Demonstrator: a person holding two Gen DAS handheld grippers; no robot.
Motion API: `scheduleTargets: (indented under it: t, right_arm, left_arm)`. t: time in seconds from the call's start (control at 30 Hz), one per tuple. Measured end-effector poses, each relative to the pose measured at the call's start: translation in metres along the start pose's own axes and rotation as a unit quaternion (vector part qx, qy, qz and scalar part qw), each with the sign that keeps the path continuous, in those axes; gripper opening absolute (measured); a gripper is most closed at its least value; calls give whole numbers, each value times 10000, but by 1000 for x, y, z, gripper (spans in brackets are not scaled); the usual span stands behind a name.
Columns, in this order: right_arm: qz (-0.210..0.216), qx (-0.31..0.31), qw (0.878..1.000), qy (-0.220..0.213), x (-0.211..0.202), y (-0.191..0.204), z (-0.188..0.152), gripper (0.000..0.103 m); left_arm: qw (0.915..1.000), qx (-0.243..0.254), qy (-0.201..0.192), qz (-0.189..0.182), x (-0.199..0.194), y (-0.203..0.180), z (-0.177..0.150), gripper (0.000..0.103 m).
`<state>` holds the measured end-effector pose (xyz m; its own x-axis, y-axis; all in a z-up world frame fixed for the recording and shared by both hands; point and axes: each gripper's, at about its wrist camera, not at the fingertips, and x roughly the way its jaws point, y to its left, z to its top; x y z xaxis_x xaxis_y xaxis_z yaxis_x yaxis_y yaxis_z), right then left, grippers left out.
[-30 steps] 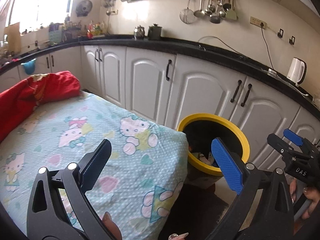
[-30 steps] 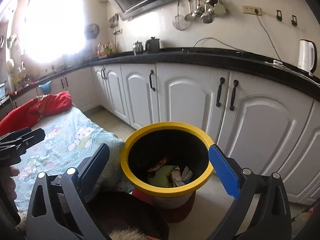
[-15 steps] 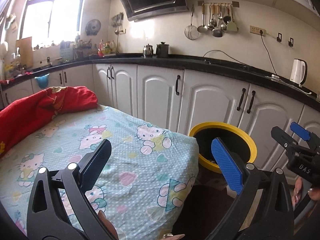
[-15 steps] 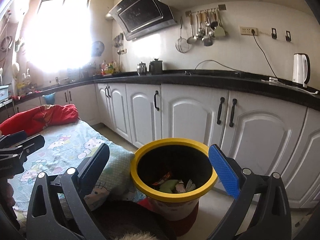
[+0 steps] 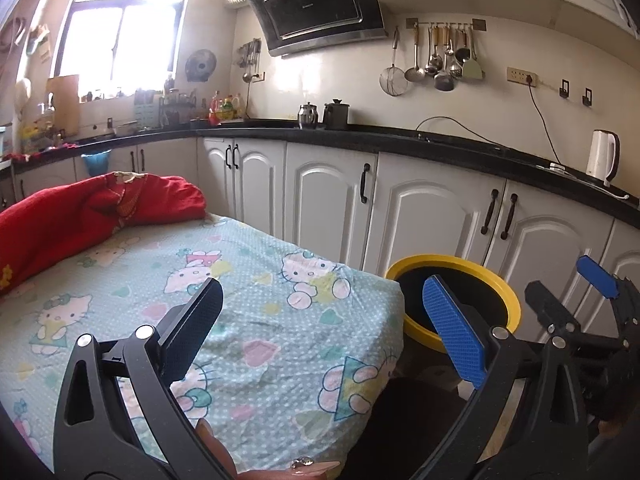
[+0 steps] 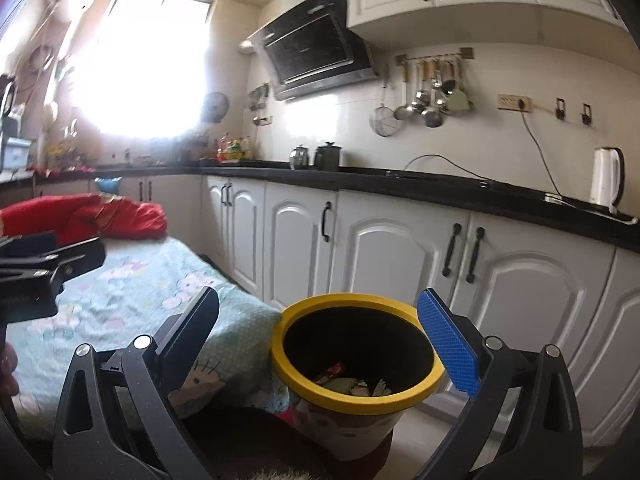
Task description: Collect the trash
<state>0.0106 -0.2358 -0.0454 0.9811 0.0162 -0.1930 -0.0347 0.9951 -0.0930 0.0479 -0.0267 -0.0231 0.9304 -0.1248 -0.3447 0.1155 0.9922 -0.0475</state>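
- You have two black two-finger grippers: the left gripper (image 5: pixel 320 312) and the right gripper (image 6: pixel 318 322), each with one black pad and one blue ribbed pad, jaws spread and empty.
- You have one yellow-rimmed round trash bin (image 6: pixel 357 396) with a dark inside; the scraps in it are too small to count.
- One table under a pale blue cartoon-cat cloth (image 5: pixel 248 304).
- One crumpled red blanket (image 5: pixel 80 208) on it.
- One white electric kettle (image 5: pixel 604 156).
- Two small dark lidded pots (image 5: pixel 322 114) on the black counter.
- One black slanted range hood (image 5: pixel 316 4).
- One rail of hanging metal utensils (image 5: pixel 440 60); their number is hard to tell.
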Motion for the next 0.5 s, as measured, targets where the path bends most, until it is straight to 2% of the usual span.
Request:
scheduleTargets:
  t: [0.5]
  right_arm:
    - [-52, 107, 9998, 157, 7, -3, -2, 97]
  left_arm:
    - [9999, -91, 85, -2, 2, 1, -3, 92]
